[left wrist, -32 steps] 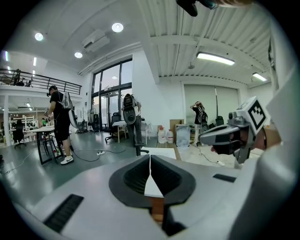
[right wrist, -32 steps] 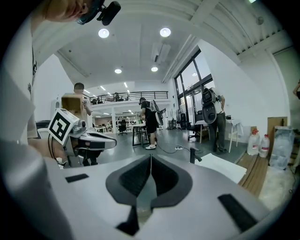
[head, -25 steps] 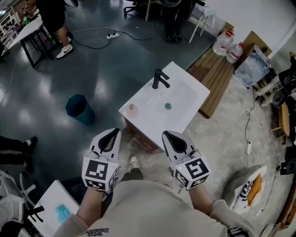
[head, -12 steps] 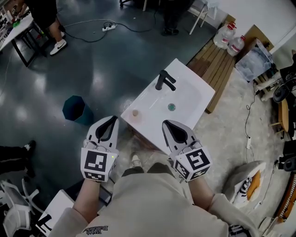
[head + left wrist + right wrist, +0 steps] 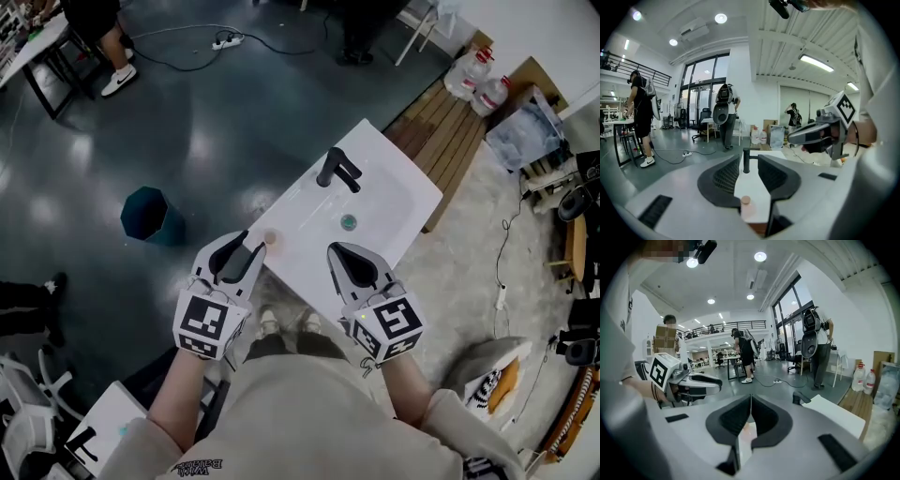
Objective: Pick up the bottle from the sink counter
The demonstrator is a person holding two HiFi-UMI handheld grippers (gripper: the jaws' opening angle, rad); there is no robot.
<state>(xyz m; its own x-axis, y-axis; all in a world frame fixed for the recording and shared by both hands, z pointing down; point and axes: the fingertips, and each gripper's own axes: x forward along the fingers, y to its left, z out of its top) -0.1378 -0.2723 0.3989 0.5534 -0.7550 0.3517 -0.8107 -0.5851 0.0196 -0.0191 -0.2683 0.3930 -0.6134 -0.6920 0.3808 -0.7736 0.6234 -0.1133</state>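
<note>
Your left gripper [image 5: 240,253] hangs at the near left corner of the counter [image 5: 302,210], and its jaws are opening, with the pads pressing on nothing. The bottle [image 5: 272,239] stands upright on that corner, just past your left fingertips. In the left gripper view it shows low in the gap between the jaws, untouched, with the faucet [image 5: 336,171] in line beyond it at the far edge. Your right gripper [image 5: 354,266] is over the counter's near edge, well to the right of the bottle. Its jaws are together and hold nothing. The drain [image 5: 349,222] sits in the basin between the faucet and your right gripper.
</note>
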